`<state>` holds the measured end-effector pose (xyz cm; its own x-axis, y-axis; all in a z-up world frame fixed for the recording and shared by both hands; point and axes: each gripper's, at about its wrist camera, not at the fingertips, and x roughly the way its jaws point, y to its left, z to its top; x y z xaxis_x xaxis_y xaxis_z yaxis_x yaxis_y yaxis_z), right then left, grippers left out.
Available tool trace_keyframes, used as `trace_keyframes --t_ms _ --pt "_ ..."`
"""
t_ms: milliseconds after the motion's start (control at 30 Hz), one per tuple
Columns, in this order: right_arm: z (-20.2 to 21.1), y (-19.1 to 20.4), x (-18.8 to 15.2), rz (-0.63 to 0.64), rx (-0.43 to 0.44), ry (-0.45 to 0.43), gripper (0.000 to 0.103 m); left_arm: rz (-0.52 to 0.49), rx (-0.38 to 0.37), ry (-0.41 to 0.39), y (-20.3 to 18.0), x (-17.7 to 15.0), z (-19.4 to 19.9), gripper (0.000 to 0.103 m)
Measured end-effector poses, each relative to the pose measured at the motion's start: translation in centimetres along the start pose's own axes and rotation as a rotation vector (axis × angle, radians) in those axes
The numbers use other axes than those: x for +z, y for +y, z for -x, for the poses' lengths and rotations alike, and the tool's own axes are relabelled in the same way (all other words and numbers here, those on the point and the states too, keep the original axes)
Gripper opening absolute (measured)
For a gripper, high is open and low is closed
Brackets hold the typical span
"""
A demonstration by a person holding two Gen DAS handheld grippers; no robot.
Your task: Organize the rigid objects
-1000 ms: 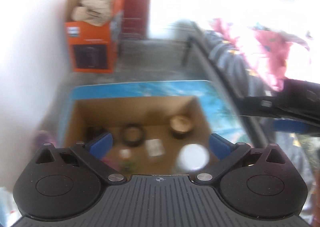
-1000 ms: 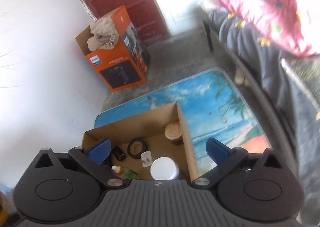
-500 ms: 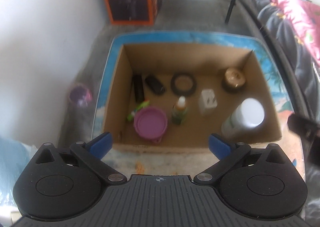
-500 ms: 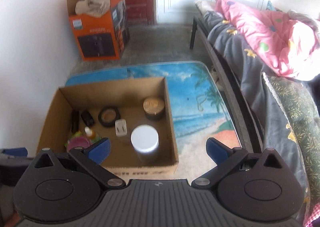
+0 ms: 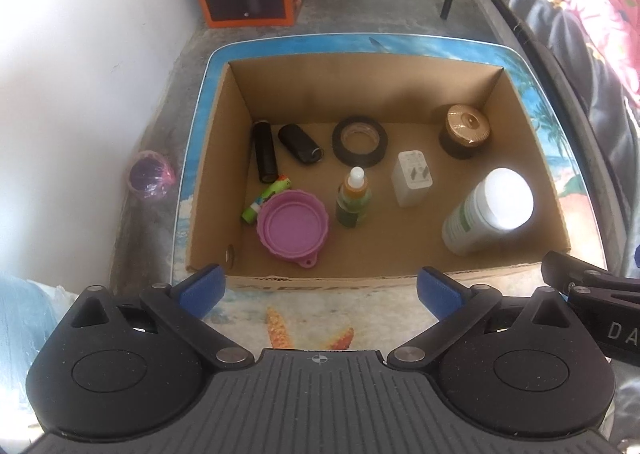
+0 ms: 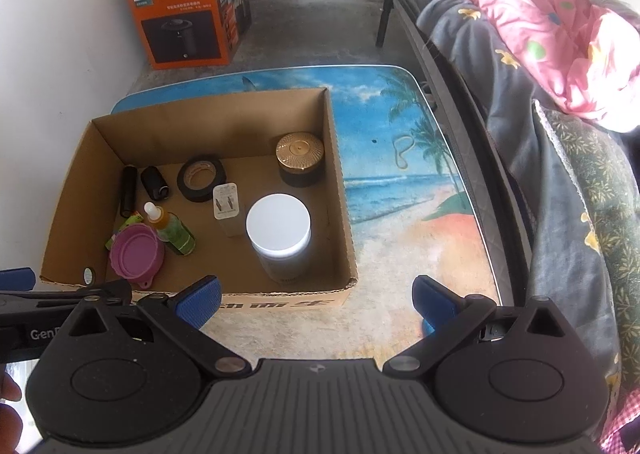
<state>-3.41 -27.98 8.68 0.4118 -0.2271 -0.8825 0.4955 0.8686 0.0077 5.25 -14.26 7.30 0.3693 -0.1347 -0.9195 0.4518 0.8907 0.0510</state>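
An open cardboard box stands on the beach-print table. Inside lie a white-lidded jar, a gold-lidded pot, a black tape roll, a white plug, a green dropper bottle, a purple lid, two black cylinders and a green marker. My left gripper is open and empty before the box's near wall. My right gripper is open and empty over the near right corner.
An orange Philips carton stands on the floor beyond the table by a white wall. A bed with grey and pink bedding runs along the right. A purple cup sits on the floor at the left.
Both grippers tilted down and pulled back, so the box and its contents now sit in full, sharp view. Both stayed open and empty.
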Motion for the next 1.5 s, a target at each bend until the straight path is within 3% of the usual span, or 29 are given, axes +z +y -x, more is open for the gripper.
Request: trace_keyframes --t_ms 467,1500 --pt "-0.7 1.2 0.3 0.056 -0.011 0.035 0.103 0.01 0.017 0.021 0.7 0.0 -0.5 0.102" --pt "-1.1 1.0 -0.3 0.043 -0.015 0.059 0.103 0.006 0.028 0.026 0.5 -0.5 -0.5 0.102"
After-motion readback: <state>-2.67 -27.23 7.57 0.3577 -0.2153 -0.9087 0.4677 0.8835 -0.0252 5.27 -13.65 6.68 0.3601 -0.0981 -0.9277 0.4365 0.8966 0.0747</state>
